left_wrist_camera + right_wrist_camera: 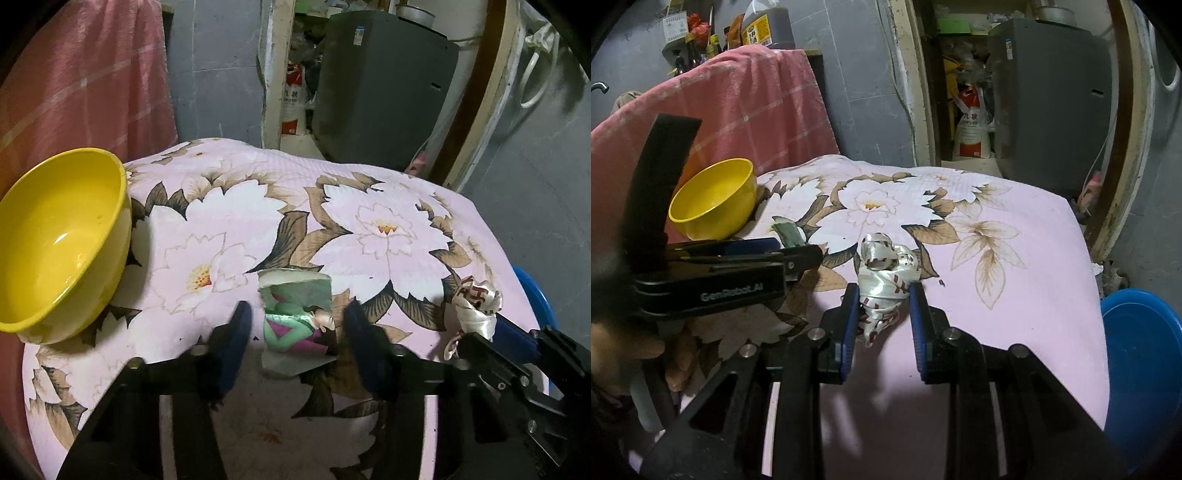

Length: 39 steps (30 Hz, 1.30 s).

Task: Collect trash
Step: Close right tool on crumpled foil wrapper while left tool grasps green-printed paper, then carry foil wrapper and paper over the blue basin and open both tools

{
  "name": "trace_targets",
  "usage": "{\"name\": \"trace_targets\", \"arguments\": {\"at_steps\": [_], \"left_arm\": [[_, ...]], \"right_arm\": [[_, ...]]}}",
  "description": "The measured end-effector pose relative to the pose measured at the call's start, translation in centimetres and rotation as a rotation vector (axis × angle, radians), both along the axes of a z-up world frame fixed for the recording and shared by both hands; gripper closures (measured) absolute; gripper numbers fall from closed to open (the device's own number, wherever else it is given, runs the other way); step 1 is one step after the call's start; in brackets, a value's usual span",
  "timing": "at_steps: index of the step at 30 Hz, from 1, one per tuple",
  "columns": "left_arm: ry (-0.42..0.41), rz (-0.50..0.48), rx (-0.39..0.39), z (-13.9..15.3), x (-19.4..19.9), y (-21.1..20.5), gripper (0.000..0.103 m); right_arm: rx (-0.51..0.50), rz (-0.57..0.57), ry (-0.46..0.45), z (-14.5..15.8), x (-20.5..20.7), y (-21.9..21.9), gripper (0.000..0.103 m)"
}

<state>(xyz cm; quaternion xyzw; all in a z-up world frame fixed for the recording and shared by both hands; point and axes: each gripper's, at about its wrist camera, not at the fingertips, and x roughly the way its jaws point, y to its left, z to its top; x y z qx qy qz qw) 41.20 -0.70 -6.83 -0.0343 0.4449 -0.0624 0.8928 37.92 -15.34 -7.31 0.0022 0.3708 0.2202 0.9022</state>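
Note:
A torn green and purple paper wrapper (295, 317) lies on the floral cloth between the fingers of my left gripper (297, 325), which is open around it without touching. A crumpled white ribbon with red marks (884, 284) lies on the cloth; it also shows in the left wrist view (476, 306). My right gripper (884, 299) has its blue pads against the ribbon on both sides, shut on it. A yellow bowl (62, 236) stands empty at the table's left; it also shows in the right wrist view (714, 199). A bit of the wrapper (788, 232) peeks past the left gripper there.
The table is covered by a pink floral cloth (997, 258). A pink towel (738, 103) hangs behind the bowl. A blue basin (1141, 369) stands on the floor at the right. A grey machine (1049, 103) and a sack (971, 129) stand beyond the doorway.

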Motion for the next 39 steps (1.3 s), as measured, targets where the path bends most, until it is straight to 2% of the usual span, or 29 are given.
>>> {"name": "trace_targets", "arguments": {"at_steps": [1,11,20,26,39], "left_arm": [[0.000,-0.003,-0.001,0.1,0.0,0.1,0.070],[-0.062,-0.041,-0.036,1.4,-1.8,-0.2,0.070],[-0.272,0.012,-0.093,5.7,-6.1,-0.9,0.070],[-0.391,0.011,-0.125,8.5,-8.7,-2.1,0.070],[-0.560,-0.064,-0.120,13.0,-12.5,-5.9,0.070]], "right_arm": [[-0.001,0.000,0.000,0.0,0.0,0.0,0.069],[-0.001,-0.017,-0.036,1.0,-1.0,-0.7,0.069],[0.040,-0.062,-0.173,4.7,-4.2,-2.4,0.069],[0.070,-0.091,-0.292,7.6,-6.7,-3.6,0.069],[0.110,-0.171,-0.452,11.7,-10.8,-6.7,0.069]]}}
